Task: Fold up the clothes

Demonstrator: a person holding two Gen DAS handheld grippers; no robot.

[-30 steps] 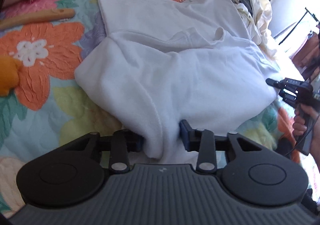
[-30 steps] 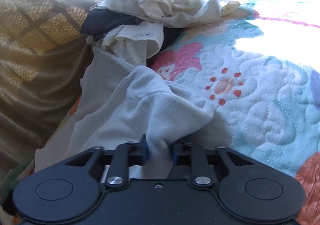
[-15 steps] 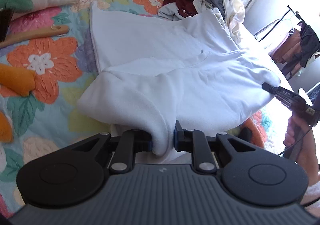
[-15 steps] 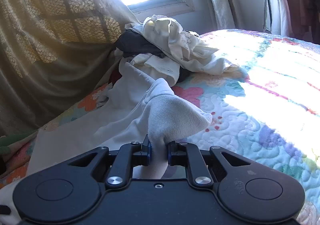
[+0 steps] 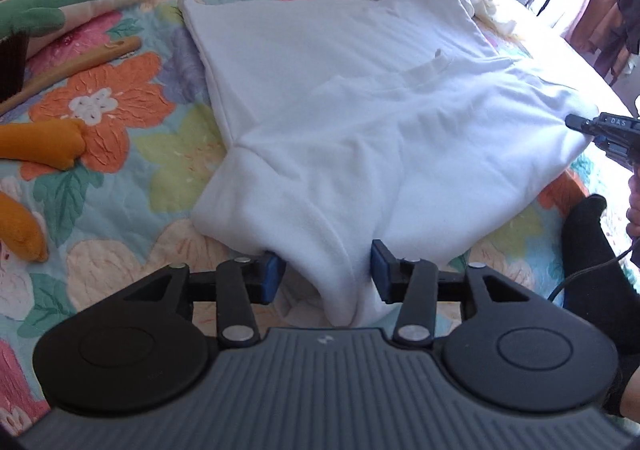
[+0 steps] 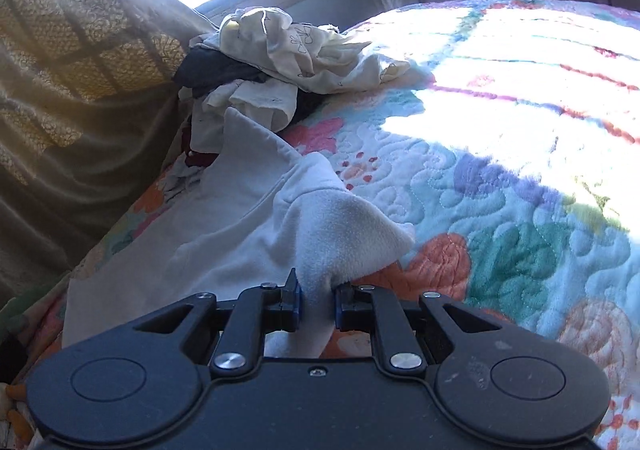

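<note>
We see white sweatshirt (image 5: 360, 121) on bed quilt (image 5: 120, 177) | left gripper (image 5: 325, 276) opening, cloth between pads | right gripper (image 6: 318, 304) pinching sweatshirt corner

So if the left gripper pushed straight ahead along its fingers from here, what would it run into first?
The white garment. A fold of it already sits between the left gripper, whose jaws are opening with the pads off the cloth, so going on would push into the garment's bulk on the floral quilt. How thick that bulk is cannot be told.

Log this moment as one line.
left tool: opening, white sweatshirt fold between | right tool: shut on sweatshirt corner | quilt: underneath
</note>
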